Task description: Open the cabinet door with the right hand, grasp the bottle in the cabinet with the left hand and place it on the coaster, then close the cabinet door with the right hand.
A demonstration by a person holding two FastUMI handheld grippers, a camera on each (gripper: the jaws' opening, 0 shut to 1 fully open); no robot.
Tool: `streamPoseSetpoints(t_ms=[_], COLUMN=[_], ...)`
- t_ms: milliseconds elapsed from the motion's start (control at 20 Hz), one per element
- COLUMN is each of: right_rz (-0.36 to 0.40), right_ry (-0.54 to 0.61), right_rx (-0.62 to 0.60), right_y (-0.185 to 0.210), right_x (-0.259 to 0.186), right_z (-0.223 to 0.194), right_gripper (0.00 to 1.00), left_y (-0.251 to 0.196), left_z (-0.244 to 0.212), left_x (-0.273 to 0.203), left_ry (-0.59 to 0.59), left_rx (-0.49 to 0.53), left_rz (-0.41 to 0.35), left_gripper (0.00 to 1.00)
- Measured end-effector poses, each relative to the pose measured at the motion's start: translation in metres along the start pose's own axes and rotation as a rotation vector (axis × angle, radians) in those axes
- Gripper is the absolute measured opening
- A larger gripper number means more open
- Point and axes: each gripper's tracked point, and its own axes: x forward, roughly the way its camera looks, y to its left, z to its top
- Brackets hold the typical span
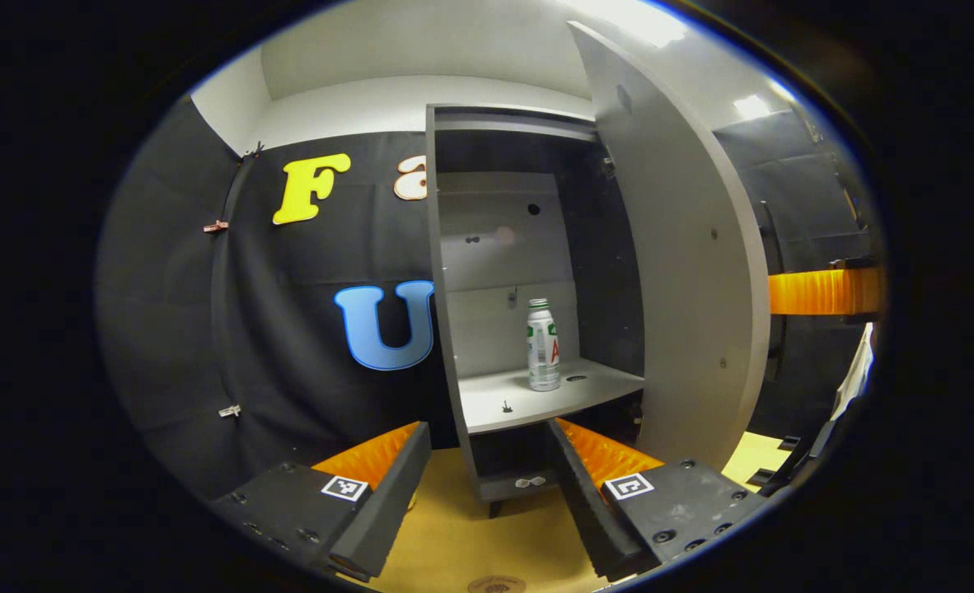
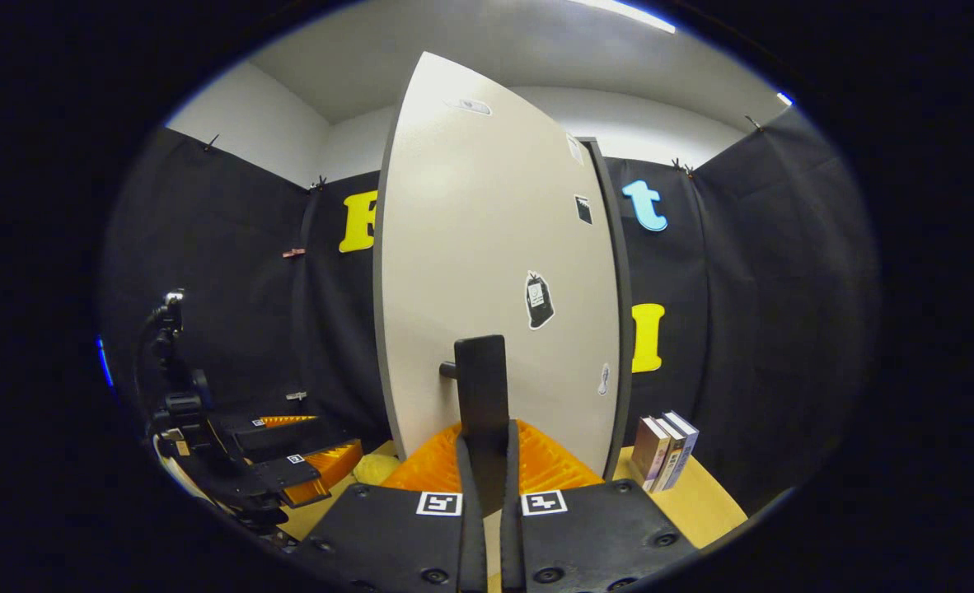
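Cabinet door (image 2: 487,247) open, bottle (image 1: 543,346) upright on the shelf (image 1: 536,395).
My right gripper (image 2: 487,461) clamps the door handle (image 2: 480,387); my left gripper (image 1: 487,486) hangs wide open, empty.

The bottle (image 1: 543,356) on the cabinet shelf (image 1: 536,395) carries a label too small to read. Stickers on the cabinet door (image 2: 495,272) above its handle (image 2: 480,387) are equally illegible.
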Motion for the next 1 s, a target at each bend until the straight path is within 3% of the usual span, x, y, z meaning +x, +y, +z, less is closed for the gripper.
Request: streamPoseSetpoints(t_ms=[450,650,750,900,1000], right_rz=[-0.085,-0.124,-0.134,-0.127,-0.122], right_ry=[-0.023,-0.020,-0.015,-0.010,-0.007], right_rx=[0.008,-0.005,-0.002,0.006,0.009], right_y=[-0.058,-0.090,-0.105,-0.124,-0.140], right_x=[-0.032,-0.042,-0.046,-0.053,-0.060], right_z=[0.006,0.009,0.010,0.011,0.011], right_gripper=[0.10,0.10,0.10,0.10,0.10], left_y=[-0.031,-0.043,-0.051,-0.062,-0.068], left_z=[0.016,0.023,0.023,0.023,0.024], left_x=[0.013,0.018,0.021,0.023,0.024], left_ry=[-0.022,-0.036,-0.030,-0.019,-0.020], left_rx=[0.030,0.033,0.026,0.019,0.016], left_rz=[-0.039,-0.019,-0.011,0.003,0.013], left_gripper=[0.89,0.94,0.91,0.87,0.91])
